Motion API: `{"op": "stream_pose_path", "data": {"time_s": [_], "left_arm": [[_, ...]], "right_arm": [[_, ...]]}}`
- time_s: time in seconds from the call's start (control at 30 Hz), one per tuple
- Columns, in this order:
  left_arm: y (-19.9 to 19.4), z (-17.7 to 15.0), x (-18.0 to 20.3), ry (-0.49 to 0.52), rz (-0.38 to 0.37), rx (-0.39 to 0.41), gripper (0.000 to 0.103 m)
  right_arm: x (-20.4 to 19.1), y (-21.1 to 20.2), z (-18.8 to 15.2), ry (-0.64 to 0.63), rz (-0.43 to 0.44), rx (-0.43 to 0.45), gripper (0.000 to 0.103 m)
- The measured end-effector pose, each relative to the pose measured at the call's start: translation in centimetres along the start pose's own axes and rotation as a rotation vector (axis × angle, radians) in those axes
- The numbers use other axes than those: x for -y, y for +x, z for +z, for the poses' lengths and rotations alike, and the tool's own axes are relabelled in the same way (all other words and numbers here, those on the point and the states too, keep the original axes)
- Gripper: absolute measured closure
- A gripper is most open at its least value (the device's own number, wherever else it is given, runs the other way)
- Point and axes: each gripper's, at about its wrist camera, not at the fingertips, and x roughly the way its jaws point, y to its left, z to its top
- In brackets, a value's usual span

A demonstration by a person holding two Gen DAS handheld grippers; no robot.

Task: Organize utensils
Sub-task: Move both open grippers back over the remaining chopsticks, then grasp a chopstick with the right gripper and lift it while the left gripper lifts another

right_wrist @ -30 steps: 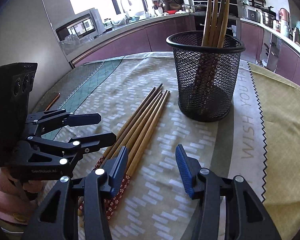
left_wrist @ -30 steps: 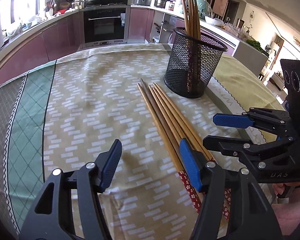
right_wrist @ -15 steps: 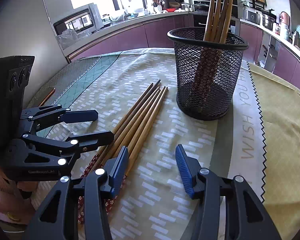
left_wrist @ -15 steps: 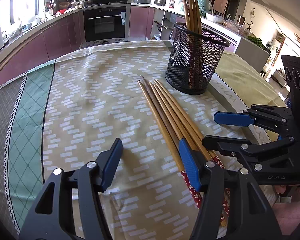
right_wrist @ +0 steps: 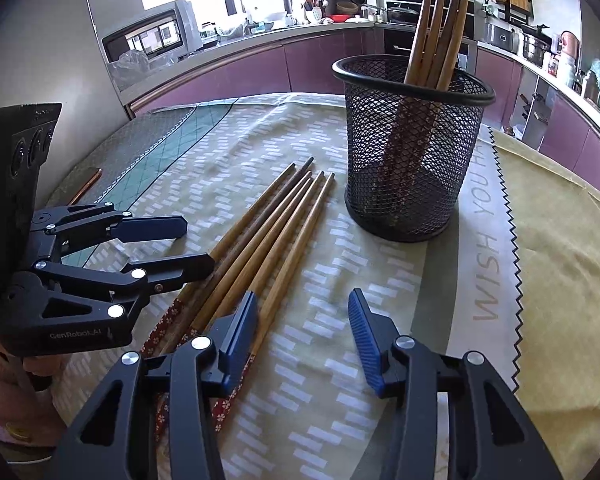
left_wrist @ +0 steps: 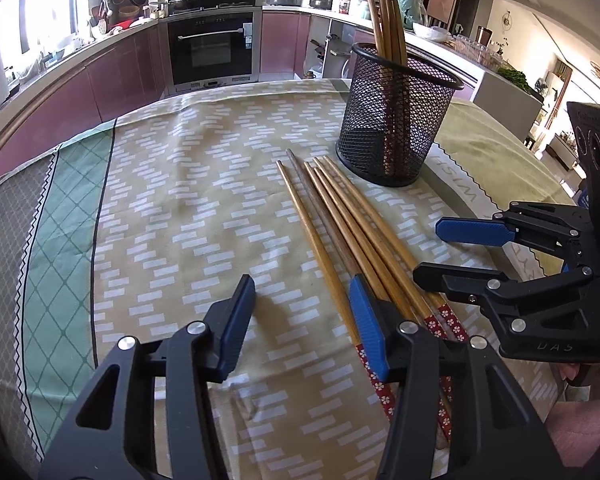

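Several wooden chopsticks (left_wrist: 340, 220) with red flowered ends lie side by side on the tablecloth, also in the right wrist view (right_wrist: 268, 236). A black mesh holder (left_wrist: 396, 120) stands upright behind them with several chopsticks in it; it also shows in the right wrist view (right_wrist: 412, 152). My left gripper (left_wrist: 304, 320) is open and empty, its right finger over the chopsticks' near ends. My right gripper (right_wrist: 304, 336) is open and empty, its left finger by the same ends. Each gripper shows in the other's view: the right one (left_wrist: 452, 252), the left one (right_wrist: 180, 244).
The table carries a beige patterned cloth (left_wrist: 204, 184) with a green band (left_wrist: 56, 240) at the left and an olive cloth (right_wrist: 560, 240) at the right. Kitchen counters and an oven (left_wrist: 212, 52) stand beyond the table's far edge.
Both grippers have moved a little forward toward the holder, staying open and empty. The chopsticks and holder have not moved.
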Motion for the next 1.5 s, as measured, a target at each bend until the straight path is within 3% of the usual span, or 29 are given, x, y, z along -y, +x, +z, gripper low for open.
{"op": "stream_pose_path", "data": {"time_s": [0.4, 0.5, 0.57, 0.7, 0.9, 1.13, 1.5], "left_arm": [[1.0, 1.4, 0.4, 0.013, 0.028, -0.01, 0.068], [1.3, 1.7, 0.4, 0.004, 0.031, -0.012, 0.078], [1.4, 1.9, 0.3, -0.012, 0.027, -0.014, 0.091], [1.3, 1.7, -0.1, -0.056, 0.016, -0.008, 0.094], [0.4, 1.4, -0.6, -0.092, 0.006, 0.008, 0.095], [-0.4, 0.7, -0.2, -0.062, -0.049, 0.001, 0.095], [0.8, 1.0, 0.6, -0.005, -0.056, -0.039, 0.092]], "right_arm": [[-0.5, 1.3, 1.2, -0.028, -0.049, -0.009, 0.07], [-0.1, 1.4, 1.4, -0.01, -0.046, -0.006, 0.082], [0.2, 1.4, 1.5, 0.006, -0.037, -0.005, 0.09], [1.2, 1.2, 1.4, 0.068, 0.008, -0.002, 0.096], [2.5, 0.5, 0.9, 0.136, 0.065, 0.02, 0.097], [2.0, -0.8, 0.9, 0.092, 0.144, 0.028, 0.097], [1.0, 1.0, 1.6, 0.032, 0.103, -0.035, 0.097]]}}
